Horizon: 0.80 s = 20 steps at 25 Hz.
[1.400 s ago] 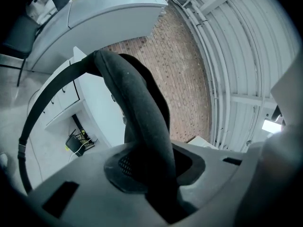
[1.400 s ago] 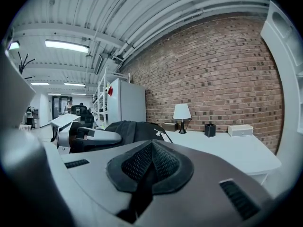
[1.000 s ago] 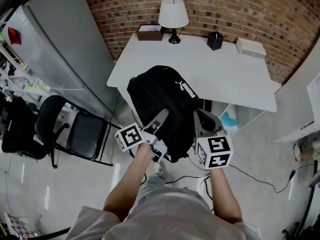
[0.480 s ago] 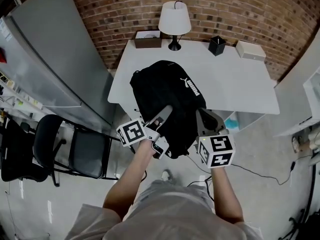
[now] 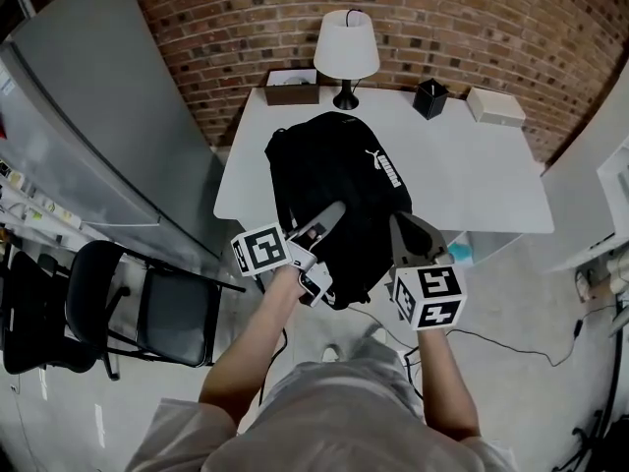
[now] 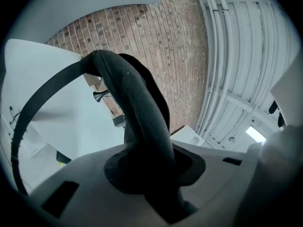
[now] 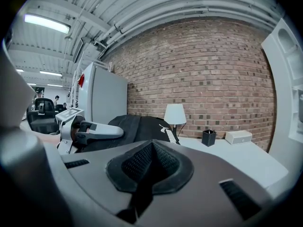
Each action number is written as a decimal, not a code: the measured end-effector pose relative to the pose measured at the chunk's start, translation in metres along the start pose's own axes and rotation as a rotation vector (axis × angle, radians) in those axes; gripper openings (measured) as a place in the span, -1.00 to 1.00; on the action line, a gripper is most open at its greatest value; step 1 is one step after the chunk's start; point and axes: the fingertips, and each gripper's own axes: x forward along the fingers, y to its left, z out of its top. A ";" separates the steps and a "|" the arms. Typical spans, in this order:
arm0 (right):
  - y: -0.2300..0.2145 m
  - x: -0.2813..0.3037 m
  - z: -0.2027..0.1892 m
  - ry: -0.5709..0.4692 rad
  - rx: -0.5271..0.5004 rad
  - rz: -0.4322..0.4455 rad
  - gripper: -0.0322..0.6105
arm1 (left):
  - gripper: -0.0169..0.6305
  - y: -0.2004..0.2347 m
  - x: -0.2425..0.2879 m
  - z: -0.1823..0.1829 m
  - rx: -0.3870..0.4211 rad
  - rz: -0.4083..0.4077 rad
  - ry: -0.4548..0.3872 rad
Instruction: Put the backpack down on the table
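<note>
1. At centre of the head view, the black backpack (image 5: 339, 180) hangs from the grippers. Its upper part is over the near left corner of the white table (image 5: 482, 180), and its lower end is off the table's edge, above the floor.
2. Change: over the last second the backpack has travelled up the frame, from mostly short of the table edge to well across it. Its top is now near the lamp (image 5: 346, 45).
3. Left gripper (image 5: 334, 214): the jaws stand part-way apart, clamped on a thick padded strap (image 6: 142, 117) that fills the gap between the pads in the left gripper view.
4. Right gripper (image 5: 403, 226): it sits at the bag's lower right edge. In the right gripper view its pads meet, and no strap can be made out between them.
5. Meaning for the task: the carry looks nearly finished — the bag is over the tabletop but seems not yet rested on it. Lowering it and releasing the strap remain.
6. Clearance: the brown box (image 5: 292, 87) and the lamp stand just beyond the bag's top — little room is left to advance.
</note>
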 end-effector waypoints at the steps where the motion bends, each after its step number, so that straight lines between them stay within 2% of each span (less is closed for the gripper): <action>1: -0.002 0.004 0.001 -0.003 0.001 0.000 -0.90 | -0.62 0.001 0.004 0.003 0.005 -0.002 0.005; 8: -0.030 0.041 0.002 -0.014 -0.001 0.028 -0.90 | -0.62 0.025 0.044 0.018 0.028 0.009 0.022; 20: -0.099 0.122 0.008 0.010 0.014 0.095 -0.90 | -0.62 0.073 0.131 0.052 0.010 0.054 0.026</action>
